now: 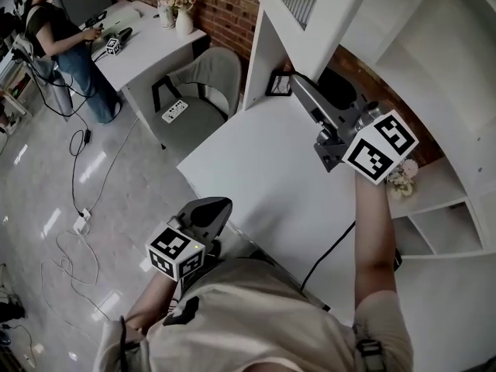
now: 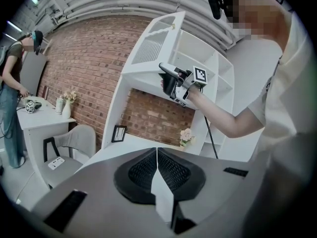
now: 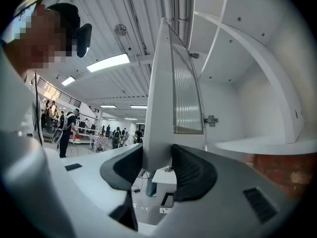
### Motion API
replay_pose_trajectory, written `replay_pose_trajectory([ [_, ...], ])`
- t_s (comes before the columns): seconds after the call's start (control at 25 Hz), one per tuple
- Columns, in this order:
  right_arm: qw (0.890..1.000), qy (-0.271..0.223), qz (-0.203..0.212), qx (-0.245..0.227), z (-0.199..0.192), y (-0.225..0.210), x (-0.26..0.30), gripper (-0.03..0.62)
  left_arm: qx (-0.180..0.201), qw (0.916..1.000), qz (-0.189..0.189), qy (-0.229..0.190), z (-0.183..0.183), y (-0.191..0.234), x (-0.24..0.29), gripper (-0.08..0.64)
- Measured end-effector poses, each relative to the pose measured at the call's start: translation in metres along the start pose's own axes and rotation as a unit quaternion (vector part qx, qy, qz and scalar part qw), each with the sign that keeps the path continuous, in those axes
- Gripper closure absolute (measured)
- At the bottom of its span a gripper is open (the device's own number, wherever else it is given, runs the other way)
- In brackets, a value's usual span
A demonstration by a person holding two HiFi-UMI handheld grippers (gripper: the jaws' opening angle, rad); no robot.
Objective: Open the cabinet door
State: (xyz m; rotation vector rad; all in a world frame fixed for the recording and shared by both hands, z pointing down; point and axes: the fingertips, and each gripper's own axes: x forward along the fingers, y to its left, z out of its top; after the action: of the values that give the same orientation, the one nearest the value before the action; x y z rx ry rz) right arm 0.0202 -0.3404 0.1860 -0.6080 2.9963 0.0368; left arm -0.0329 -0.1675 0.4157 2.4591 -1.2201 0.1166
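Note:
The white cabinet door [image 1: 304,10] with a ribbed glass pane [image 3: 185,98] stands swung out from the upper shelf unit [image 1: 434,60]. My right gripper [image 1: 293,80] is raised and its jaws are shut on the door's lower free edge. In the right gripper view the door edge [image 3: 159,113] fills the gap between the two black pads [image 3: 190,172] of the right gripper [image 3: 157,165]. The left gripper view shows the door [image 2: 154,46] with the right gripper [image 2: 166,79] on it. My left gripper [image 1: 218,208] hangs low by my body, shut and empty [image 2: 157,155].
A white desk [image 1: 263,169] lies under the cabinet, with a black picture frame [image 1: 279,84], a small flower bunch [image 1: 401,178] and a black cable [image 1: 329,250]. A grey chair [image 1: 198,91] stands at its left. Beyond it, a person [image 1: 62,37] works at another table; cables [image 1: 77,223] trail on the floor.

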Motion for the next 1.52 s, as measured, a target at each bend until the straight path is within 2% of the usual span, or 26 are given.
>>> replay_pose_trajectory([
  [0.16, 0.999, -0.018, 0.026, 0.025, -0.002, 0.01, 0.005, 0.387, -0.015, 0.9998, 0.009, -0.007, -0.002, -0.001, -0.006, 0.54],
  [0.36, 0.999, -0.024, 0.027, 0.018, -0.005, 0.032, 0.025, 0.38, -0.01, 0.9999, 0.006, -0.001, -0.01, 0.026, -0.026, 0.54],
  [0.56, 1.0, -0.022, 0.004, 0.001, -0.01, 0.049, 0.045, 0.376, 0.006, 0.9999, -0.007, -0.007, -0.003, 0.054, -0.042, 0.54],
  [0.8, 0.999, -0.014, -0.017, -0.024, -0.012, 0.062, 0.066, 0.373, 0.004, 0.9997, -0.023, -0.007, -0.002, 0.072, -0.055, 0.54],
  [1.52, 0.997, -0.018, -0.048, -0.062, -0.016, 0.084, 0.131, 0.377, -0.006, 0.9998, 0.002, -0.017, -0.001, 0.109, -0.087, 0.54],
])
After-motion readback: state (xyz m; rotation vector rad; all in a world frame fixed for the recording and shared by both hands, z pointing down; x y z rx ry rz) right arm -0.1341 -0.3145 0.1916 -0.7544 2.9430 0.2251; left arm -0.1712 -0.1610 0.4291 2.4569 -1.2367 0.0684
